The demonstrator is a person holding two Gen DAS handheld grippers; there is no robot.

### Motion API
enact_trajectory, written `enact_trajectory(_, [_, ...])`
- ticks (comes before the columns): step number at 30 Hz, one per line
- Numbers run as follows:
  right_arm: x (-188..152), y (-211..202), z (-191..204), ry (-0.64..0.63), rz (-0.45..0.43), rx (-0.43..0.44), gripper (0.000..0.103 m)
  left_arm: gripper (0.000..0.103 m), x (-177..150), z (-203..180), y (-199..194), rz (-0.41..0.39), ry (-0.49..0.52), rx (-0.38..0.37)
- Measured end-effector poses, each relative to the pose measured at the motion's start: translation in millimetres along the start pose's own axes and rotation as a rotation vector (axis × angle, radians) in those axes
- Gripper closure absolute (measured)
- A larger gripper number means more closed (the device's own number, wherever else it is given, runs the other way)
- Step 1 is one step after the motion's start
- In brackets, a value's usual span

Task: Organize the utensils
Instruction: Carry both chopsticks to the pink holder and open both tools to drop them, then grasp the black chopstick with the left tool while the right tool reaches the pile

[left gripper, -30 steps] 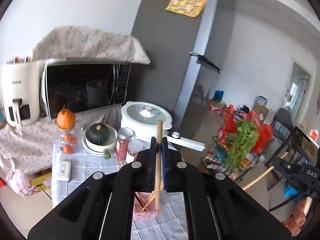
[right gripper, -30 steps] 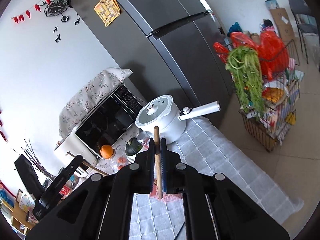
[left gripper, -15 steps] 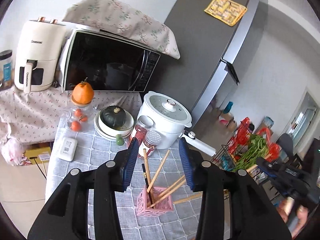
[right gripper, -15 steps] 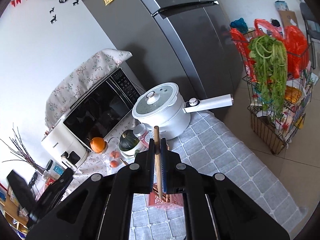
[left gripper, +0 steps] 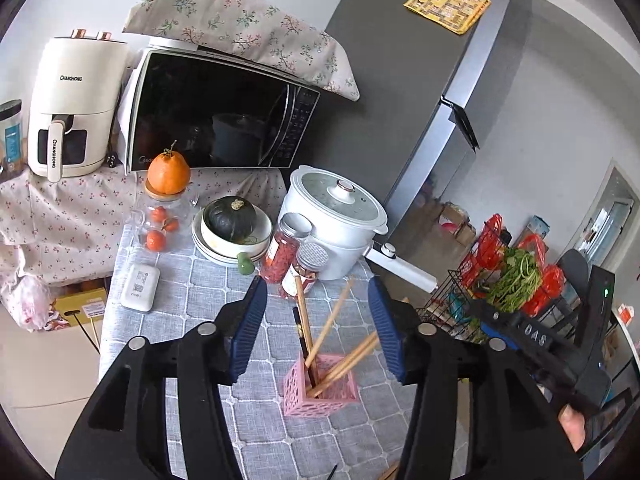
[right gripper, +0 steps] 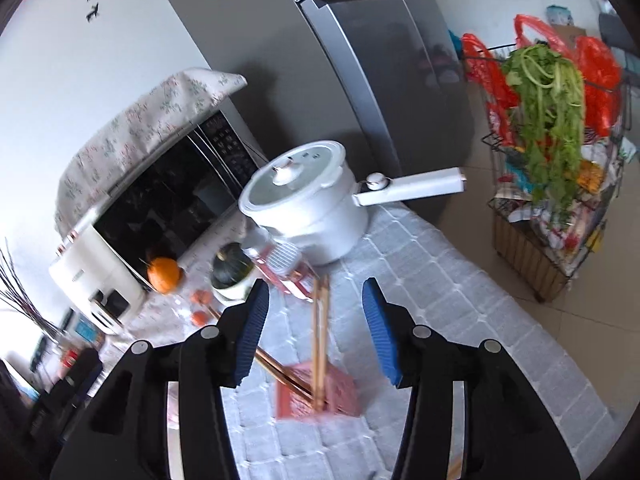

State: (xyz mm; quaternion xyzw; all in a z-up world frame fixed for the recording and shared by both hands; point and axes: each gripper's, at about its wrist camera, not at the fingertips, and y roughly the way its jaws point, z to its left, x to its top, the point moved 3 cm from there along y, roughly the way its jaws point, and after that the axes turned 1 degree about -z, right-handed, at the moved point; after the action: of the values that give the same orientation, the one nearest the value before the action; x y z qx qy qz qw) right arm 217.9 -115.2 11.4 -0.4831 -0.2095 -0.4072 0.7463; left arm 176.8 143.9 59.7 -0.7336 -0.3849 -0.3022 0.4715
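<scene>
Standing wooden chopsticks [left gripper: 316,334] fill perforated pink holder [left gripper: 320,390].

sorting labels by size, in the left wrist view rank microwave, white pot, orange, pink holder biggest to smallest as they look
1. microwave
2. white pot
3. pink holder, though nearer the camera, so it looks enlarged
4. orange

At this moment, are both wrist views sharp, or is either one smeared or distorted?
Left wrist view: sharp; pink holder and chopsticks crisp, fisheye bending the fridge. Right wrist view: motion-blurred; holder, chopsticks and pot smeared, daylight washing out the tablecloth.
</scene>
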Motion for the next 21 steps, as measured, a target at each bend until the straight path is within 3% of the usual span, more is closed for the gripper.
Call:
enact_trajectory(4, [-22,-15,-13,-0.021,0.016,-0.039,0.044,0.034,-10,-14,-2,0.019,0.033,0.007])
enact_trajectory(8, [-49,-34,-36,-0.008,0.051,-0.084,0.028,0.022,-30,-28,3,0.08,0.067,0.015])
enact_trajectory(13, [-86,-46,-85,0.099,0.171,-0.116,0.021,0.008,-73,-44,23,0.22,0.129,0.048])
enact_trajectory(17, [-118,-49,-138,0.165,0.284,-0.213,0.016,0.007,-118,-54,50,0.374,0.2,0.08])
enact_trajectory(19, [-129,-49,-155,0.155,0.317,-0.255,0.009,0.007,-143,-58,67,0.477,0.247,0.099])
enact_trajectory(21, [-144,-49,-176,0.125,0.363,-0.315,0.008,0.007,-165,-59,81,0.561,0.293,0.113])
